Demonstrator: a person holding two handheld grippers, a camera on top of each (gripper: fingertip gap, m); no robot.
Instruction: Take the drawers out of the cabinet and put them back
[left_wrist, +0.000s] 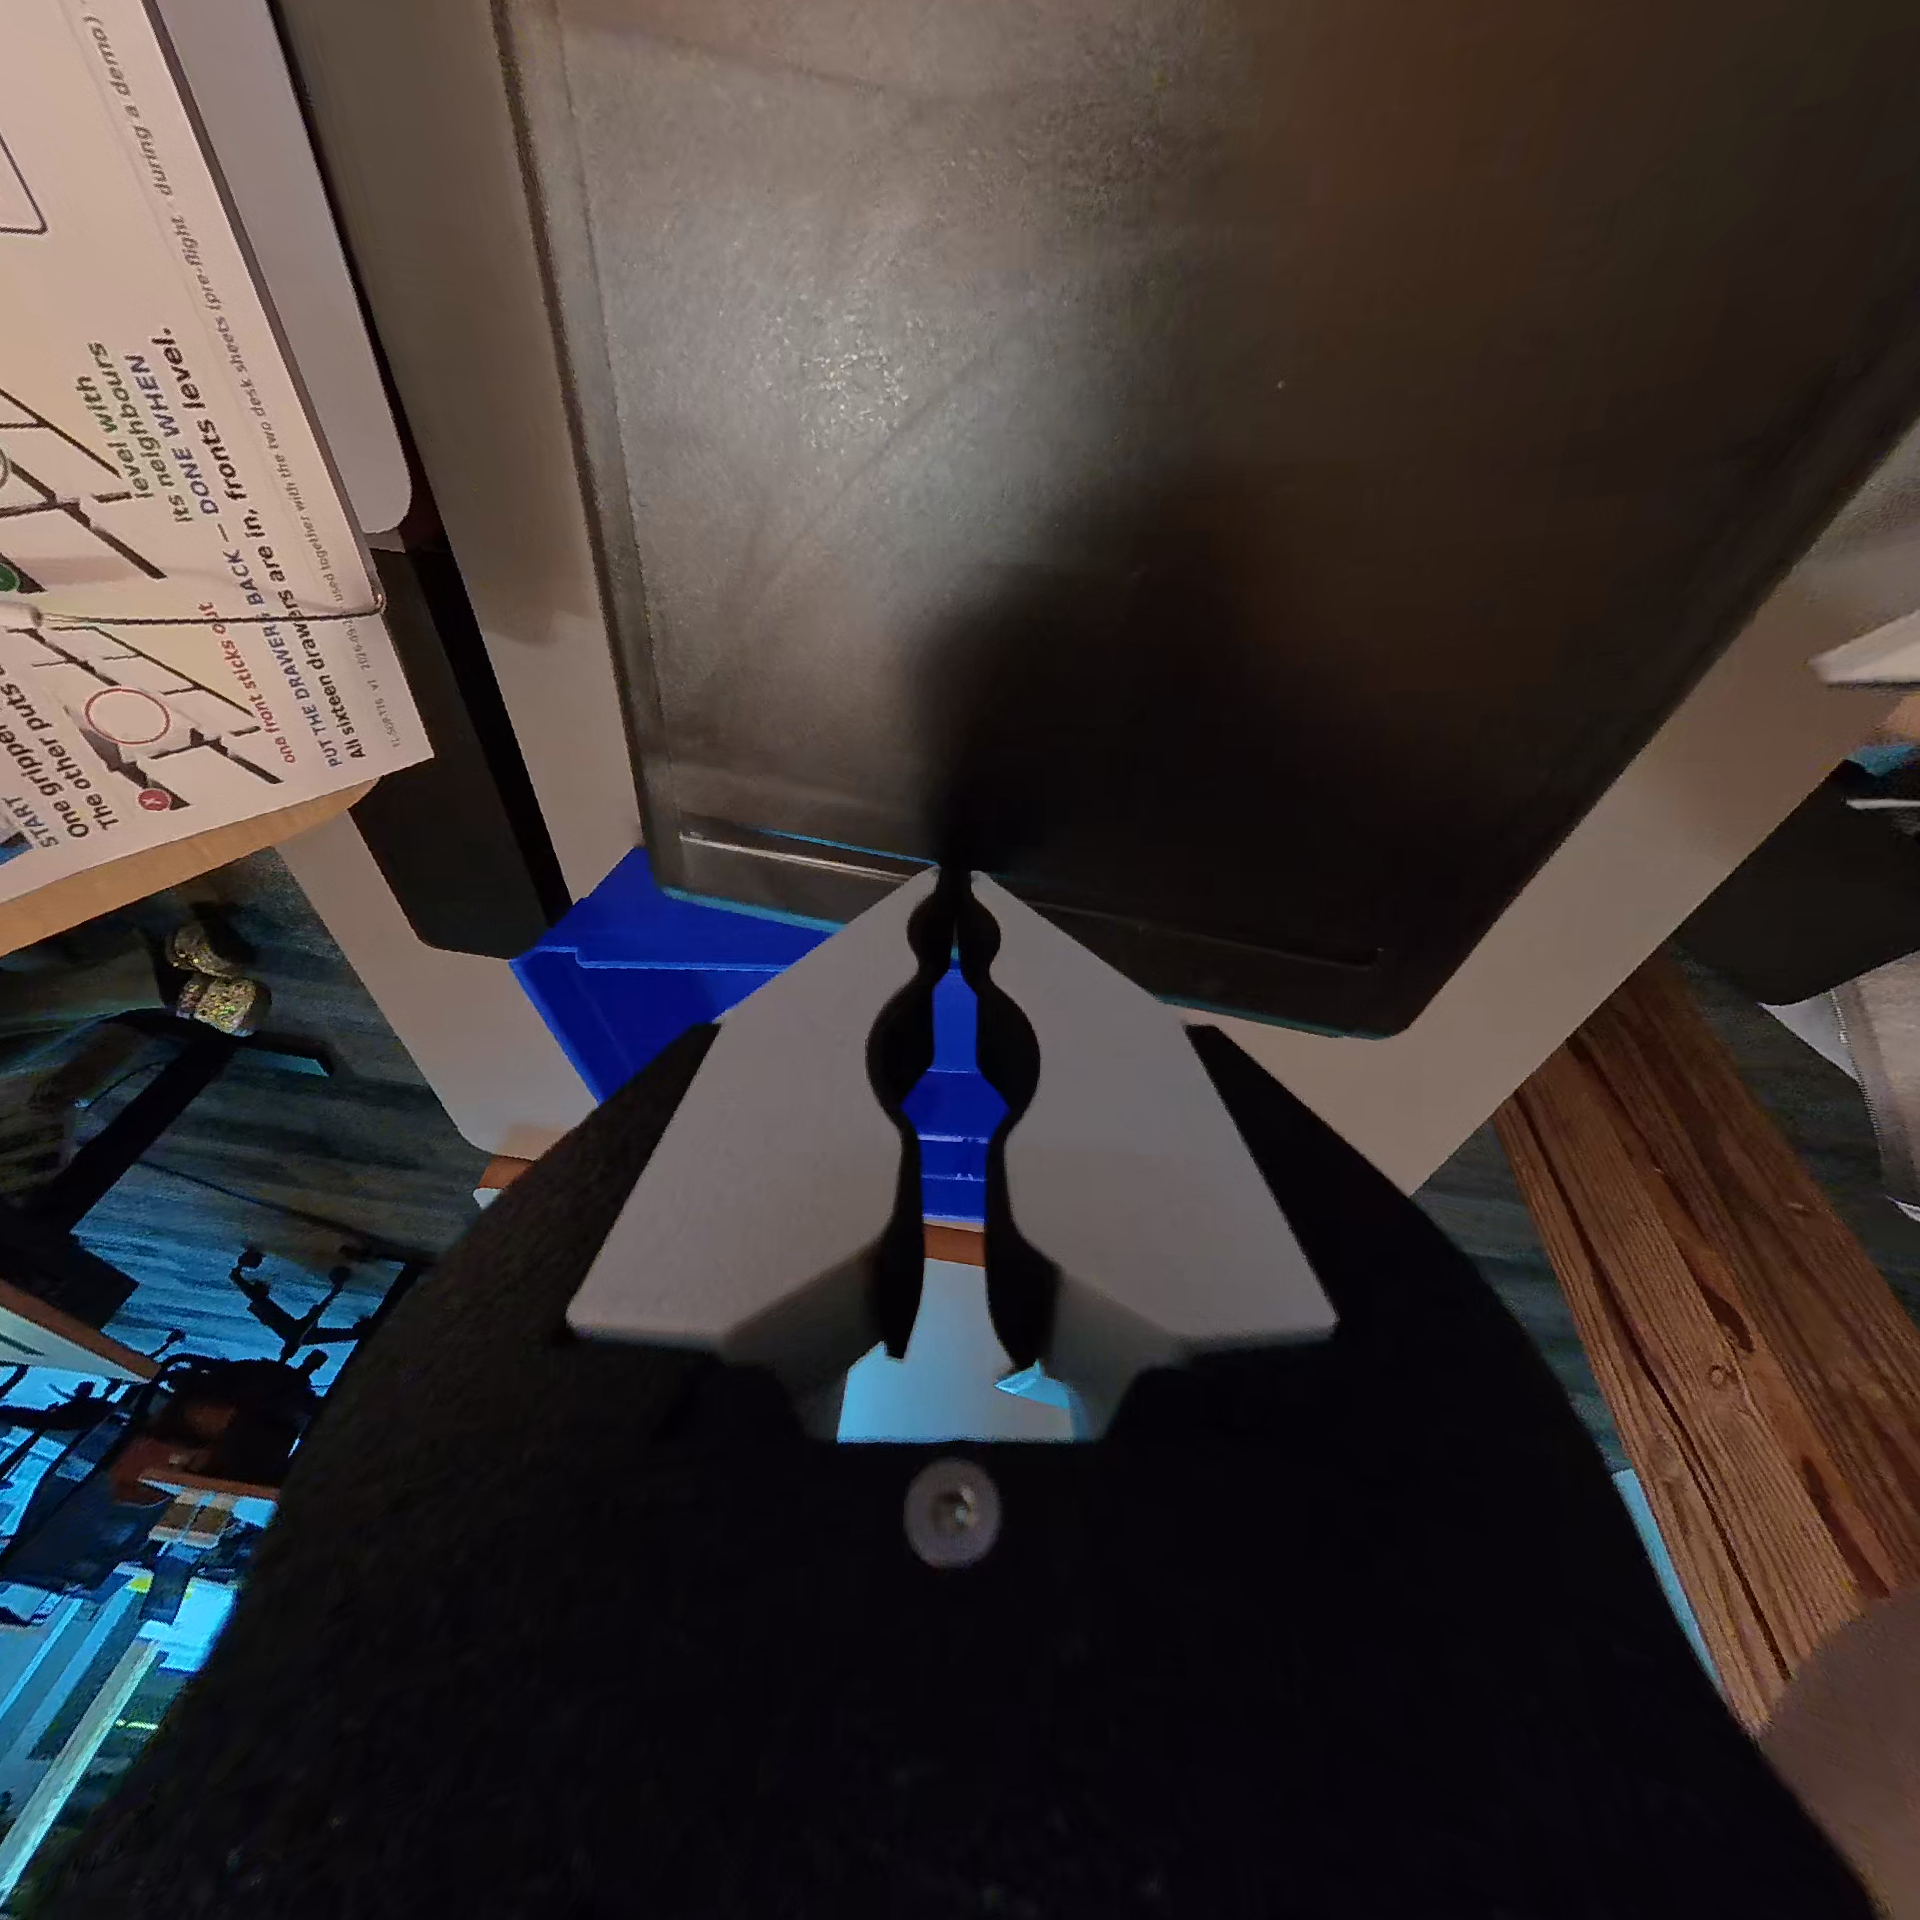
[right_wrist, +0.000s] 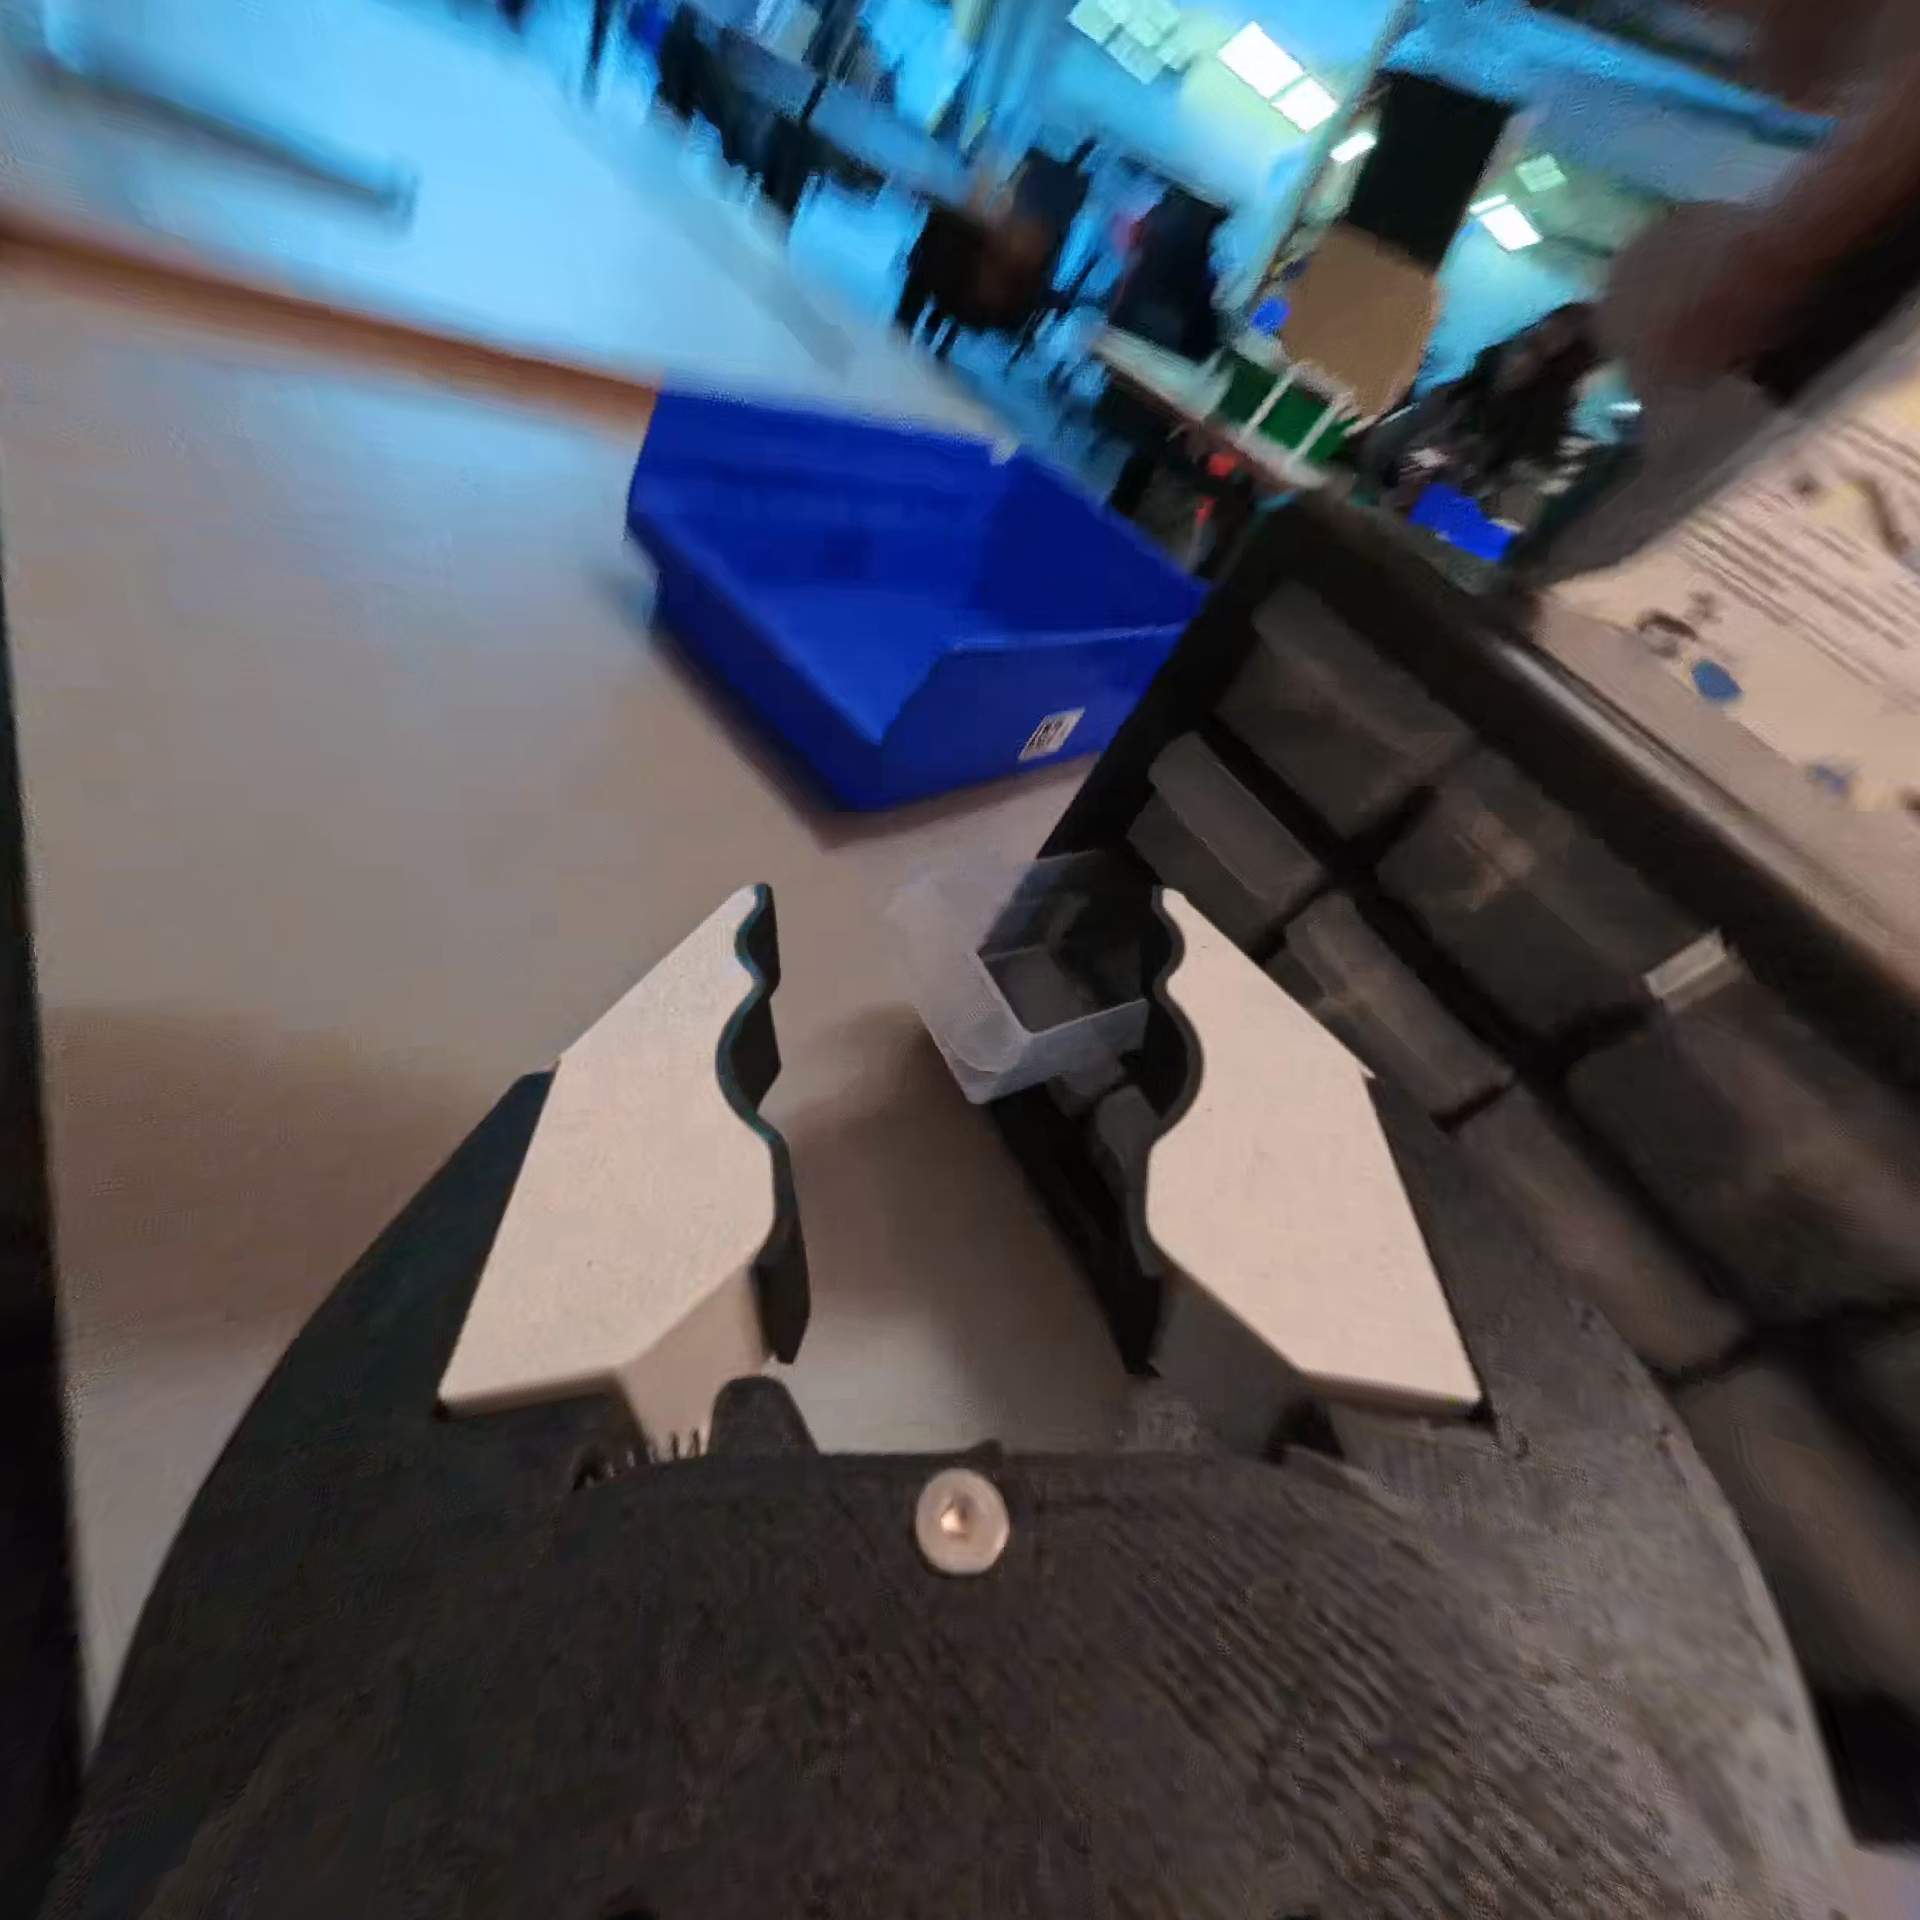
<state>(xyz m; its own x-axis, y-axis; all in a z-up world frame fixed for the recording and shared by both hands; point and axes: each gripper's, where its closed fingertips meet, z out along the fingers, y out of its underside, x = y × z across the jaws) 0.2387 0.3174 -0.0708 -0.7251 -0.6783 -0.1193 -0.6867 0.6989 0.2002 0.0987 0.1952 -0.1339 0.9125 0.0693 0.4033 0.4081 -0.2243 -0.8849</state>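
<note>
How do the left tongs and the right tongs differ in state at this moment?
The left tongs are shut, fingertips pressed together at the edge of the dark cabinet; the right tongs are open with nothing between them. The left tongs point at the cabinet's plain outer panel; the right tongs face its drawer side, near a clear drawer sticking out. Both have grey fingers on black bodies.
</note>
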